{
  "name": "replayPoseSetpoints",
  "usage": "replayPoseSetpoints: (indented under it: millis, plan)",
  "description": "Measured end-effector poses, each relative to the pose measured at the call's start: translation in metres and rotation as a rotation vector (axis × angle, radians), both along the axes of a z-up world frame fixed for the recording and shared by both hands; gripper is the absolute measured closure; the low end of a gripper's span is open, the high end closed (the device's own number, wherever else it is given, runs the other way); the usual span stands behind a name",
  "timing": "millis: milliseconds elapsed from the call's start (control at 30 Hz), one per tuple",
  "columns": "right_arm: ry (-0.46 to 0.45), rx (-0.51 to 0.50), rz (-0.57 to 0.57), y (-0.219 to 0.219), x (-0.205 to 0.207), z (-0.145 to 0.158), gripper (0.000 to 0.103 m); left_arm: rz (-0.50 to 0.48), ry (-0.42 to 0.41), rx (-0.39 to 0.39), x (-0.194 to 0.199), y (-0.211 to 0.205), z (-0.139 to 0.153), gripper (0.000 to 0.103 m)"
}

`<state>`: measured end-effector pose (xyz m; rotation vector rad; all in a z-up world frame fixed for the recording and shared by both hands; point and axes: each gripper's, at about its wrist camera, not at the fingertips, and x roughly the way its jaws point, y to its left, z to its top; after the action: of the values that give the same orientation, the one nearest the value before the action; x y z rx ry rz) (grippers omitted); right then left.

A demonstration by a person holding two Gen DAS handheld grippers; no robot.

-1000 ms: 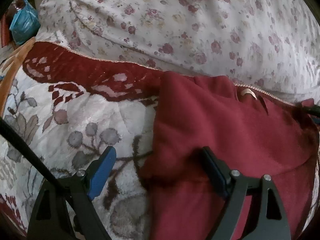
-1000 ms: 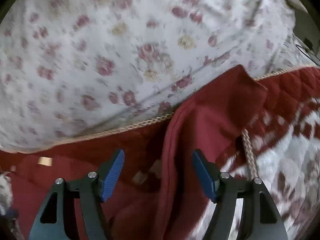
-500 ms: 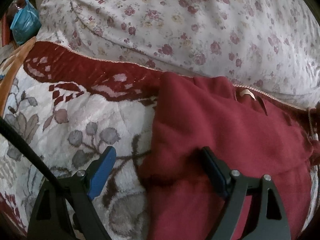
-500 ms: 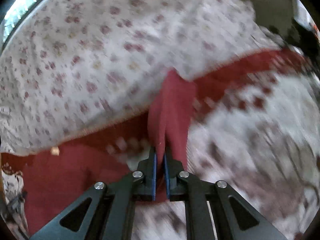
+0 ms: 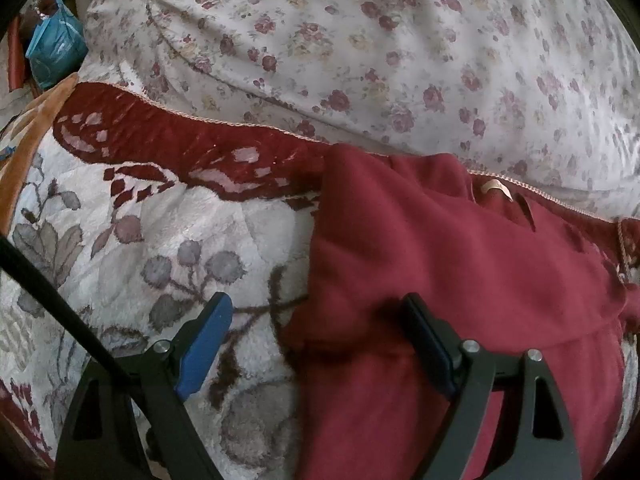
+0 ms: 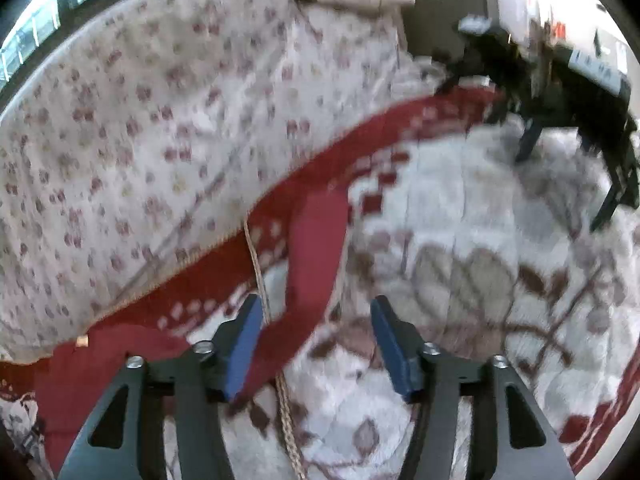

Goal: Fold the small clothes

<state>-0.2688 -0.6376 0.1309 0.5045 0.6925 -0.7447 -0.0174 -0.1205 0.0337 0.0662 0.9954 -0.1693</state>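
A small dark red garment [image 5: 460,280] lies on a fleecy white blanket with grey flowers [image 5: 140,248]. My left gripper [image 5: 316,340] stands open over the garment's left edge, one blue pad on the blanket and the other on the red cloth. In the right wrist view a long red strip of the garment [image 6: 316,256] with a braided drawstring [image 6: 288,412] stretches away between the jaws. My right gripper [image 6: 316,344] is opening; the strip lies between the pads and brushes the left one, and the right one is clear of it.
A big pillow or quilt with small red roses [image 5: 400,48] lies behind the blanket's dark red border [image 5: 180,136]. A blue bag [image 5: 56,56] sits at the far left. Black equipment with legs [image 6: 568,92] stands on the blanket at the far right.
My right gripper shut on the red strip, pulled it out to the right over the blanket, then opened. In the left wrist view the garment's right part has stretched away. The left gripper stayed still.
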Motion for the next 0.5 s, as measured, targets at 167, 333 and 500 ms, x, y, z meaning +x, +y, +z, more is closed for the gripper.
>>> replayPoseSetpoints:
  millis: [167,333,500]
  plan:
    - [0.056,0.045,0.016,-0.019,0.031,-0.008,0.019,-0.008,-0.004,0.010,0.001,-0.002,0.000,0.018]
    - [-0.010,0.284,-0.019,-0.059,0.036,-0.057,0.072,-0.009,-0.005,0.013,0.001,-0.003,-0.001,0.018]
    - [-0.120,0.240,0.056,-0.051,0.027,-0.031,0.088,-0.011,-0.008,0.013,0.000,-0.003,0.000,0.018]
